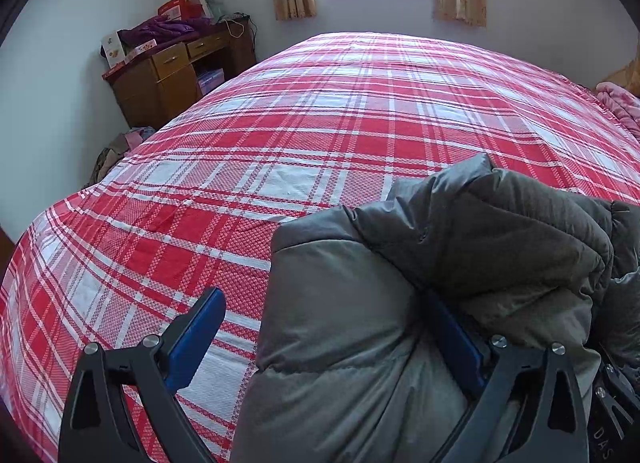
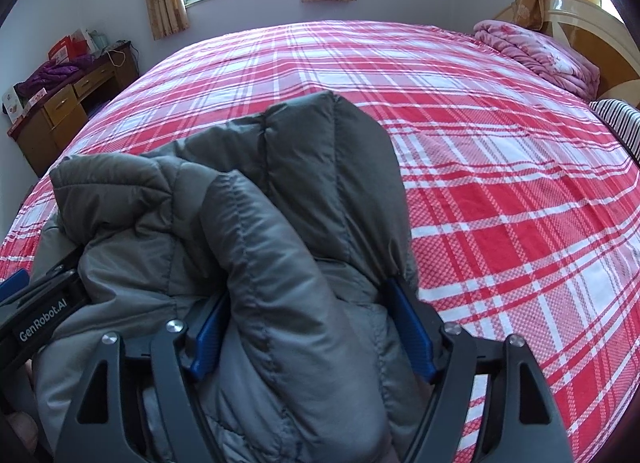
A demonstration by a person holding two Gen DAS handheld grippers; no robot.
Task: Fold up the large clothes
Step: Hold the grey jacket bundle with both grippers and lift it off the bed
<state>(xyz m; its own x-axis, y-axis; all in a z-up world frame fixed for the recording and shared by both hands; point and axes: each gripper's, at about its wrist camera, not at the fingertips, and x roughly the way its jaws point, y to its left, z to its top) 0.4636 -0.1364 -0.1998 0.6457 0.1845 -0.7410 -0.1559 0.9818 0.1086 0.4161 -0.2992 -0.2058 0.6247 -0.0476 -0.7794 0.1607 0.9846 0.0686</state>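
1. A bulky grey quilted puffer jacket (image 1: 400, 303) is lying bunched at the lower right of the left wrist frame, resting on a red-and-white plaid bedsheet (image 1: 280, 143) that is filling most of the view.
2. The left gripper (image 1: 324, 339) is standing wide, its left blue pad (image 1: 196, 339) showing bare over the sheet while jacket fabric is filling the gap and draping over the right pad; whether it is gripping is unclear.
3. In the right wrist frame the right gripper (image 2: 312, 335) is sitting at bottom centre, its blue pads (image 2: 412, 331) pressing a thick fold of the jacket (image 2: 280, 223) from both sides.
4. A brown wooden desk (image 1: 168, 75) is standing at the upper left, and a pink folded quilt (image 2: 536, 55) is lying at the upper right.
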